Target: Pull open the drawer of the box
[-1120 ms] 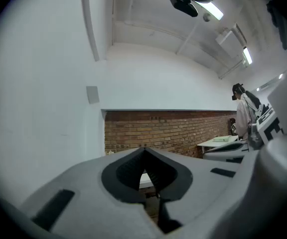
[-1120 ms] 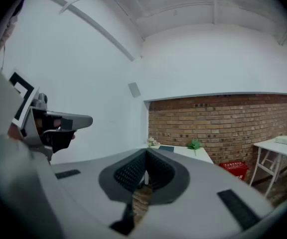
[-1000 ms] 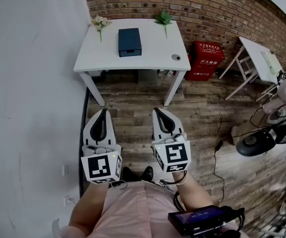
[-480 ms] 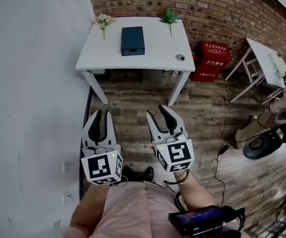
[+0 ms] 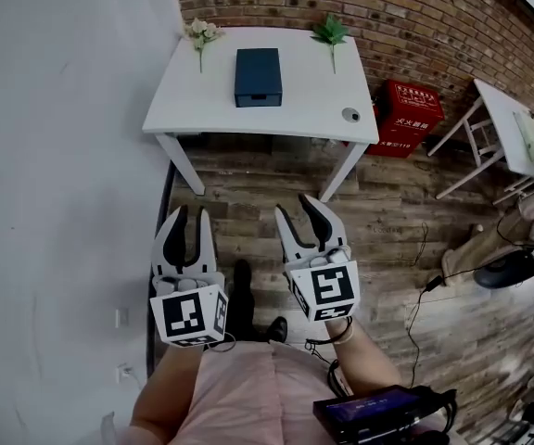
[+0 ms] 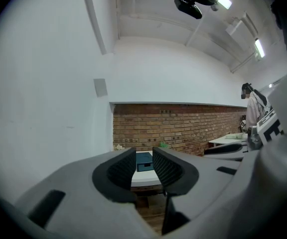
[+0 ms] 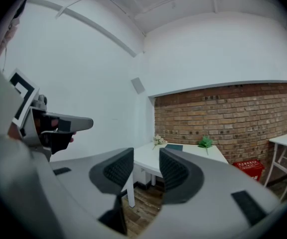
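Lettering shows in two places. The red cabinet point(image 5: 412, 119) on the floor against the brick wall point(image 5: 406, 17) carries white Chinese characters too small to read. Each marker cube bears a black-and-white square code: one on the left cube point(image 5: 188, 315), one on the right cube point(image 5: 327, 290). The dark blue box point(image 5: 258, 76) is a flat-topped rectangular block on the smooth white table point(image 5: 193, 100), midway along it and nearer the far edge. Its drawer front point(image 5: 258, 99) faces the near edge and looks closed. A sprig of pale flowers point(image 5: 202, 33) lies at the table's far-left corner and a green leafy sprig point(image 5: 330, 31) towards the far-right corner. A small round grey thing point(image 5: 350, 114) sits by the near-right corner. The left tongs point(image 5: 190, 216) and the right tongs point(image 5: 297, 208) are held side by side over the worn wooden plank floor point(image 5: 248, 184), well short of the table's near edge. Both are grey shells with black ribbed pads. The jaws of both have just been opening; they now stand apart with nothing between the pads, the left pair spread the wider. In the left gripper view the box appears far off in the gap. A second white table point(image 5: 508, 123) stands to the right, along the brick wall.
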The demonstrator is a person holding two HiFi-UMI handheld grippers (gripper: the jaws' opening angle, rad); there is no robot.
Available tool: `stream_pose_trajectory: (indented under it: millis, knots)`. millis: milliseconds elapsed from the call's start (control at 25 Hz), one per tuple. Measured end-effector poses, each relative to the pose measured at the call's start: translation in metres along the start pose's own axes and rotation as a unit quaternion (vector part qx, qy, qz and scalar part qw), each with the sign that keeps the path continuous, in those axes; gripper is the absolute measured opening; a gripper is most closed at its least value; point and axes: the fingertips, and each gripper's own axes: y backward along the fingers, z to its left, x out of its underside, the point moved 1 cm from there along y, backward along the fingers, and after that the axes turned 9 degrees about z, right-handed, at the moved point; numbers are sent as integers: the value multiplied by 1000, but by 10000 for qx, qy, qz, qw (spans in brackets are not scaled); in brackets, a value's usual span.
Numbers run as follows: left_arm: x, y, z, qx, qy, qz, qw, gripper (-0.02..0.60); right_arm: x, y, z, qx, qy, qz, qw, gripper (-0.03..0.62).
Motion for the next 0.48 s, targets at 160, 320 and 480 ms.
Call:
stream_pose_trajectory:
  millis: [160, 320, 480]
  knots:
    - [4, -41, 23, 129, 91, 69, 9999, 157, -3, -40, -8, 79, 3, 88, 9999, 167]
    - [9, -90, 44, 286, 112, 128, 9994, 160, -4, -89, -17, 174, 21, 178, 9997, 167]
    - [9, -133, 61, 425, 134, 155, 9989, 160, -10, -130, -24, 247, 29, 208, 9995, 167]
